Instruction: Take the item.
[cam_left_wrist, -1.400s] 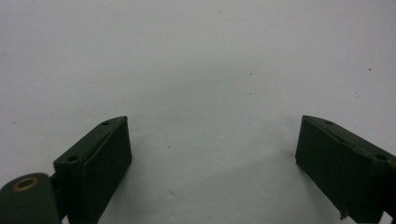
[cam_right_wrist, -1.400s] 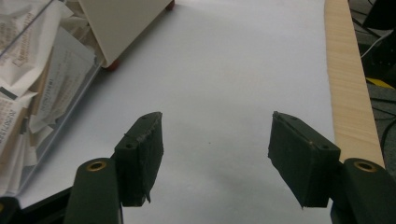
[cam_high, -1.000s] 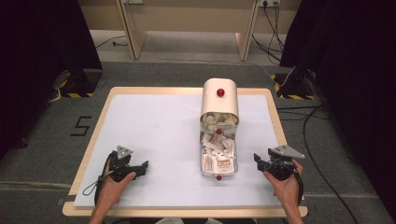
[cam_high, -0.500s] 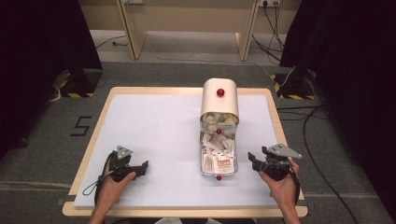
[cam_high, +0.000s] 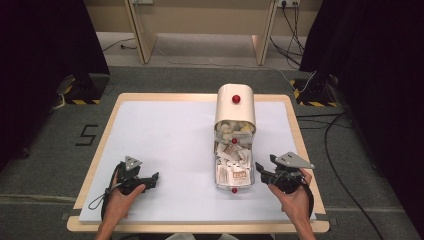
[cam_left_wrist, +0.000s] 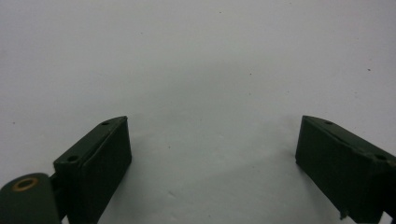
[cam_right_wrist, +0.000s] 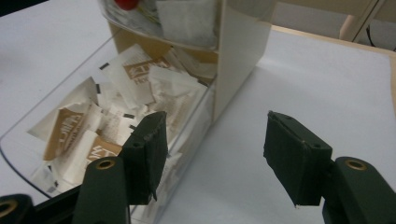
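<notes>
**Right claw closing in on the packet dispenser, nothing picked yet**

The work in hand looks like taking a packet from the cream-coloured, round-topped dispenser box with red knobs (cam_high: 235, 107), whose clear plastic tray (cam_high: 233, 172) lies pulled out and full of small white-and-brown paper sachets (cam_right_wrist: 88, 135). Judging by how things lie, this is the approach stage: no sachet sits outside the tray on the pale desk (cam_high: 165, 145), and none is between any jaws.

The right claw (cam_high: 261, 170) is released, its jaws standing wide with only air between them. The tray lies just to its left, near but not touched; in the right gripper view the left jaw overlaps the tray's clear side wall while the right jaw hangs over bare desk, and the dispenser's cream wall rises ahead of the gap. The sachets lie ahead and to the left of that claw (cam_right_wrist: 212, 158), heaped loosely, some showing brown print.

The left claw (cam_high: 152, 178) is also released, jaws spread over bare desk surface, with the dispenser well apart to its right.

What is left, as I judge it: swing the right claw over the tray's rim, settle on a single sachet, clench on it and lift it out. Essentially the whole task remains.
</notes>
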